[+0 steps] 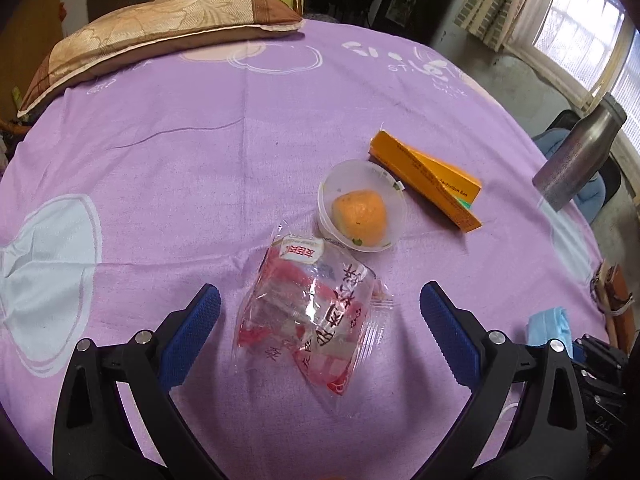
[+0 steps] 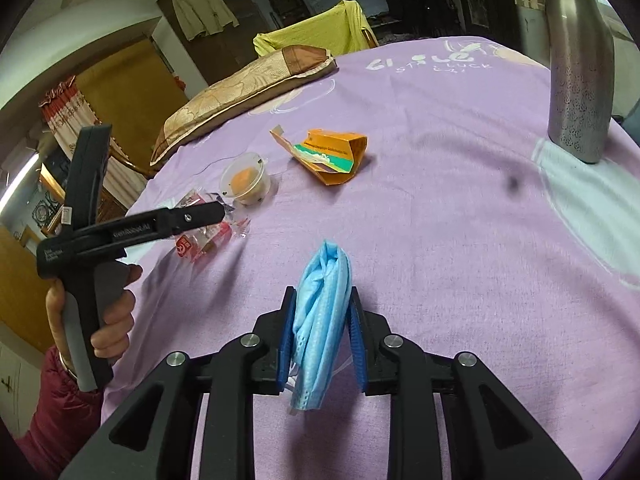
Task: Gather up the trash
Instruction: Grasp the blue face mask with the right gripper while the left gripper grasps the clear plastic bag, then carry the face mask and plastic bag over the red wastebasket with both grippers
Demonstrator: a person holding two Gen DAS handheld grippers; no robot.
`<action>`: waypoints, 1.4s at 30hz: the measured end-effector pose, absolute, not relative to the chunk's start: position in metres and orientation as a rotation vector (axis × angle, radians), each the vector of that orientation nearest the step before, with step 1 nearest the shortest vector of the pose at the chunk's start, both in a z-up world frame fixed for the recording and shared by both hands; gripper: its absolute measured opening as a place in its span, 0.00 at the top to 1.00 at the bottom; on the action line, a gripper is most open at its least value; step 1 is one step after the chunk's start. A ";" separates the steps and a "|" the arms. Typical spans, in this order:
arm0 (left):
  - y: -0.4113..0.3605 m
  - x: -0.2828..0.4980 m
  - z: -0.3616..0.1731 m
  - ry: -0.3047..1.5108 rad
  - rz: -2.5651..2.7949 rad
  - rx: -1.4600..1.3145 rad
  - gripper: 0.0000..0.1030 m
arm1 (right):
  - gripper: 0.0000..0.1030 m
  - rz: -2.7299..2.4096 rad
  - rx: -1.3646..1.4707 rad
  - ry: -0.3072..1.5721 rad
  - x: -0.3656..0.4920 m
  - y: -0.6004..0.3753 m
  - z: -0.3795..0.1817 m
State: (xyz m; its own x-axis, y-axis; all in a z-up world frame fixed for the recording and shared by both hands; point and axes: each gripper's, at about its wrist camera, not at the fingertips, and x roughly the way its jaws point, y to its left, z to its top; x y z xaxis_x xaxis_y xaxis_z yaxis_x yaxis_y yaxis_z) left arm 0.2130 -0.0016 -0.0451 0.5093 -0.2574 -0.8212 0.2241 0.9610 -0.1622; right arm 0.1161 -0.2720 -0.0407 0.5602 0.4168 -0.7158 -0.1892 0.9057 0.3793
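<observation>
Hovering my left gripper (image 1: 320, 312) wide open, I have the wrapper (image 1: 308, 316) lying right between its fingers on the purple cloth (image 1: 160, 184), long axis running near-to-far. My right gripper (image 2: 322, 332) pinches the blue mask (image 2: 322, 320). Just beyond the wrapper, a plastic cup (image 1: 362, 206) holds orange food (image 1: 360, 216).

A lived-in home, a bedroom or living room. A purple printed sheet (image 1: 168, 152) covers the surface, with a brown pillow (image 1: 152, 36) at 11 o'clock. A yellow cloth (image 2: 316, 28) drapes a chair (image 2: 370, 38) at 12. A shirt (image 2: 202, 8) hangs on a wooden wardrobe (image 2: 240, 24) behind. A curtained window (image 1: 580, 32) shows at 2 o'clock, a steel flask (image 1: 576, 156) at 3.
</observation>
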 end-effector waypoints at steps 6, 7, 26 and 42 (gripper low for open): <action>-0.006 0.208 -0.045 0.970 -0.258 0.025 0.23 | 0.71 0.370 0.260 0.923 0.115 -0.269 -0.043; -0.008 0.207 -0.046 0.975 -0.263 0.035 0.30 | 0.71 0.369 0.263 0.928 0.115 -0.270 -0.043; 0.000 0.140 0.000 0.828 -0.432 -0.109 0.56 | 0.77 0.301 0.264 0.779 0.065 -0.295 -0.013; -0.064 0.047 0.052 0.714 -0.601 -0.059 0.56 | 0.77 0.165 0.256 0.574 -0.065 -0.371 0.042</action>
